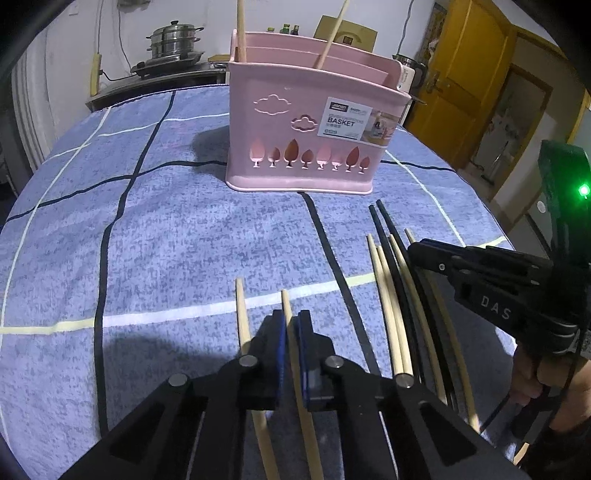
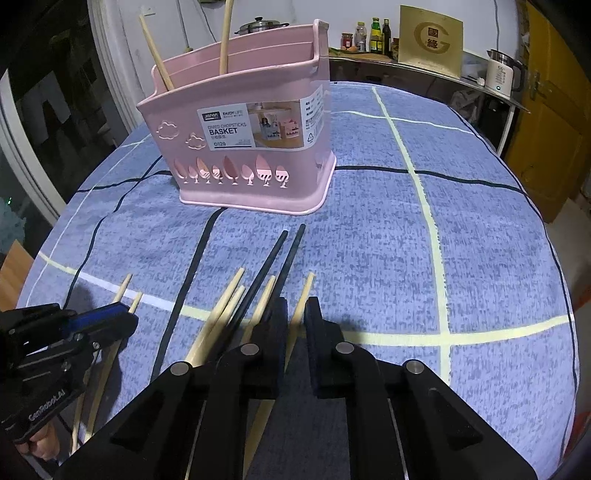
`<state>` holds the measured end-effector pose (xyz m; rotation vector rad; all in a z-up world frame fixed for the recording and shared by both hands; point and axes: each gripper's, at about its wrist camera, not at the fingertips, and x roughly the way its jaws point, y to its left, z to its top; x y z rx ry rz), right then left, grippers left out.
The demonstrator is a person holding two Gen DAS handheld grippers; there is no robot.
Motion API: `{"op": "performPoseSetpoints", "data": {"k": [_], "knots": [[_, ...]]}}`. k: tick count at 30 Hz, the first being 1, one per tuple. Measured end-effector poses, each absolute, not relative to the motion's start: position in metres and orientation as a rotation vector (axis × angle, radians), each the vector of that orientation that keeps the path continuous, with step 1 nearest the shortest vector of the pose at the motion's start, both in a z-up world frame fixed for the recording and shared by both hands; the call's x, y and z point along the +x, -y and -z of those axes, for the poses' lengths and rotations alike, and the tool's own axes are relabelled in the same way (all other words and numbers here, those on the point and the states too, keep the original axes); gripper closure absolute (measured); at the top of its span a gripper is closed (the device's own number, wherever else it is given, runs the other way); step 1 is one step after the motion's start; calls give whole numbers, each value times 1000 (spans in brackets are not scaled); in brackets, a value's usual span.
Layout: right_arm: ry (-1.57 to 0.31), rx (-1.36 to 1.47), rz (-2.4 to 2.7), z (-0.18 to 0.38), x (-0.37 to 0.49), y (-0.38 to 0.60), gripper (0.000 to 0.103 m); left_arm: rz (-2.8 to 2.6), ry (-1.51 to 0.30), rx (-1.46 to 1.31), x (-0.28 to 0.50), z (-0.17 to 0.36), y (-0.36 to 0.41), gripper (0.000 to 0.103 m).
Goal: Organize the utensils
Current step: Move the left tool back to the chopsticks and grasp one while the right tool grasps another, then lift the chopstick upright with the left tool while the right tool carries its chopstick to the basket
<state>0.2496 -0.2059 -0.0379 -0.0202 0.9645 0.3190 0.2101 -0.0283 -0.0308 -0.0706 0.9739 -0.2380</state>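
Observation:
A pink chopstick basket stands on the blue checked tablecloth, with two light wooden chopsticks upright in it; it also shows in the right wrist view. My left gripper is shut on a light wooden chopstick lying on the cloth; a second one lies just left of it. My right gripper has its jaws narrowly apart around a light chopstick, touching or nearly so. Left of it lie several light chopsticks and two black chopsticks.
The tablecloth covers a round table that drops off at the edges. Behind it stand a counter with a steel steamer pot, bottles, a gold box and a white kettle. A yellow door is at the right.

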Motion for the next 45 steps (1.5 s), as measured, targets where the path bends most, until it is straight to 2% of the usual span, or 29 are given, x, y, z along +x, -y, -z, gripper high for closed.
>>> {"op": "performPoseSetpoints", "data": {"k": [3, 10, 30, 45], "knots": [[-964, -8, -329, 36, 250, 208, 97, 238, -979, -57, 211, 30, 30, 97], [-909, 16, -352, 15, 242, 214, 97, 269, -951, -65, 206, 13, 36, 98], [-680, 67, -408, -80, 214, 227, 97, 326, -719, -75, 183, -101, 22, 98], [-624, 63, -425, -98, 199, 230, 97, 340, -679, -71, 177, -119, 24, 98]]}}
